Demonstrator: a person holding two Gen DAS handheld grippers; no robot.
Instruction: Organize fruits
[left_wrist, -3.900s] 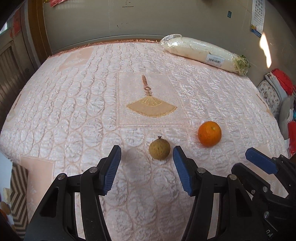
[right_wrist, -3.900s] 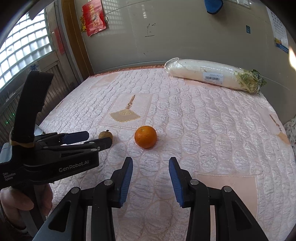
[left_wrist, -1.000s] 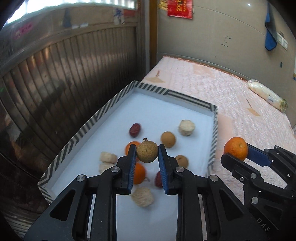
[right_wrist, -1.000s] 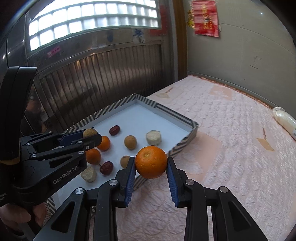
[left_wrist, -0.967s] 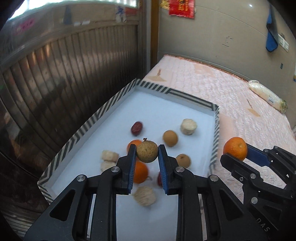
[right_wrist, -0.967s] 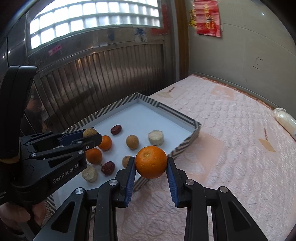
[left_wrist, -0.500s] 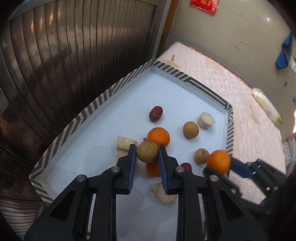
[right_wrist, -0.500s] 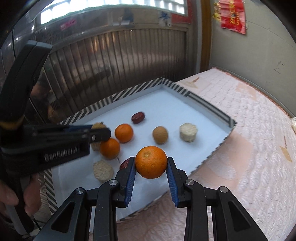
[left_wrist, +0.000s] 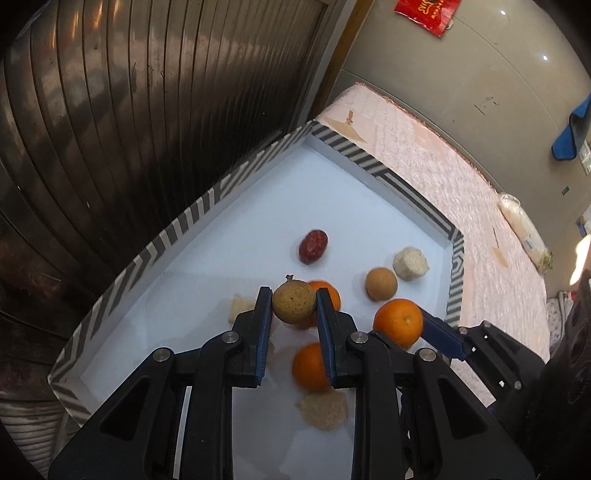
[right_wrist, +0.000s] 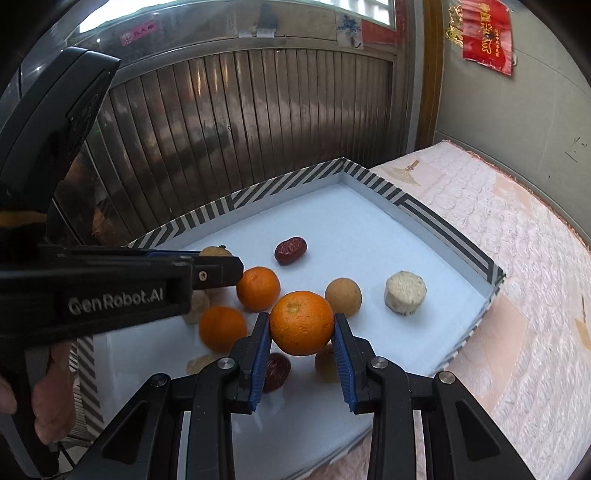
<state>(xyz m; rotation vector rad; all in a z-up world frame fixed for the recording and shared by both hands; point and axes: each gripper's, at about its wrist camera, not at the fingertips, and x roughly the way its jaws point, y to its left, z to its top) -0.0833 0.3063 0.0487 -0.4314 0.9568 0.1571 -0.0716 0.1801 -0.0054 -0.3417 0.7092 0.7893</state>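
While you hover over the tray, your left gripper pinches a longan, right gripper squeezes an orange.

Both grippers are black plastic clamps. The left gripper and right gripper each have two angular arms with triangular cut-outs, silver round screws at the pivots, and ribbed blue pads lining the fingers. The left one's side bears white lettering, "GenRobot.AI". A bare hand wraps its black handle.
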